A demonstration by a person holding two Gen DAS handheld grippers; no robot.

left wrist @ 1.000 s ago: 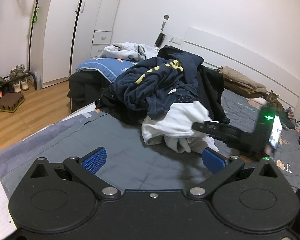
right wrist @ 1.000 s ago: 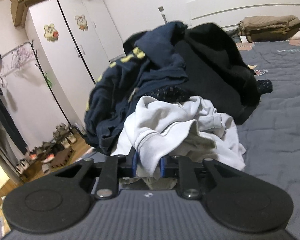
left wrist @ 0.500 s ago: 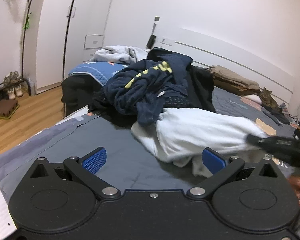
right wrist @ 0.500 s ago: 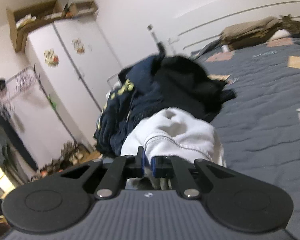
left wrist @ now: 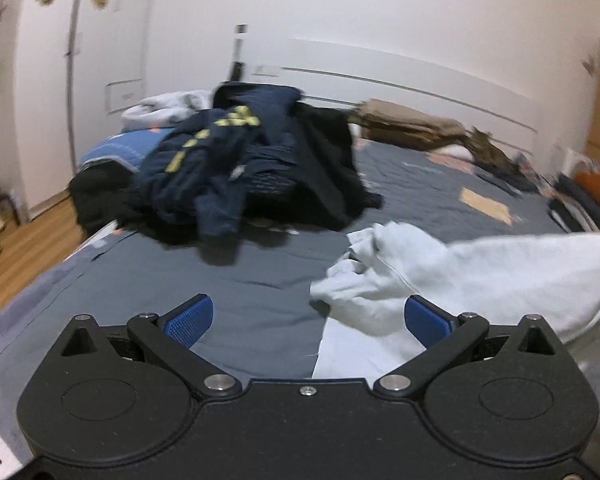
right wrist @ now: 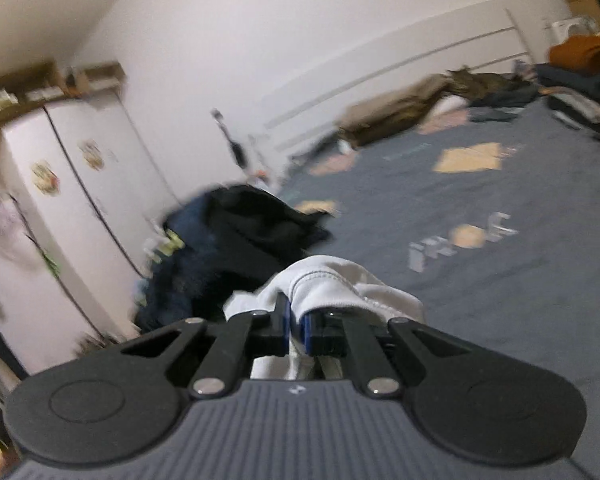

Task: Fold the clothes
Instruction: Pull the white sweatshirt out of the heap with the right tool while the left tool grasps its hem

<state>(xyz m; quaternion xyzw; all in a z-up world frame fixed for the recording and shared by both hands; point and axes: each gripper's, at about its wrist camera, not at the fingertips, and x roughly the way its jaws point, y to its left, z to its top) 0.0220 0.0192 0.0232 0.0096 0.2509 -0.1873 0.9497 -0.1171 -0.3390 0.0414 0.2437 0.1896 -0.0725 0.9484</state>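
A white garment [left wrist: 452, 272] stretches across the grey bedspread [left wrist: 228, 280] from the right edge of the left wrist view, its bunched end lying just ahead of my left gripper [left wrist: 306, 318]. That gripper is open, blue pads wide apart, with cloth near its right pad but not pinched. In the right wrist view my right gripper [right wrist: 296, 326] is shut on a fold of the white garment [right wrist: 332, 286], which humps up over the fingertips. A pile of dark navy and black clothes [left wrist: 244, 164] sits farther back on the bed [right wrist: 500, 280].
Folded tan bedding [left wrist: 408, 128] lies by the white headboard. White wardrobes [right wrist: 72, 208] and wooden floor [left wrist: 28, 240] are to the left of the bed. More clothes [right wrist: 580, 68] are stacked at the far right. A blue quilt [left wrist: 116, 152] sits behind the dark pile.
The right gripper shut on the white garment and pulled it away from the dark pile, up and to the right. The left gripper shifted sideways; the garment now trails in front of it.
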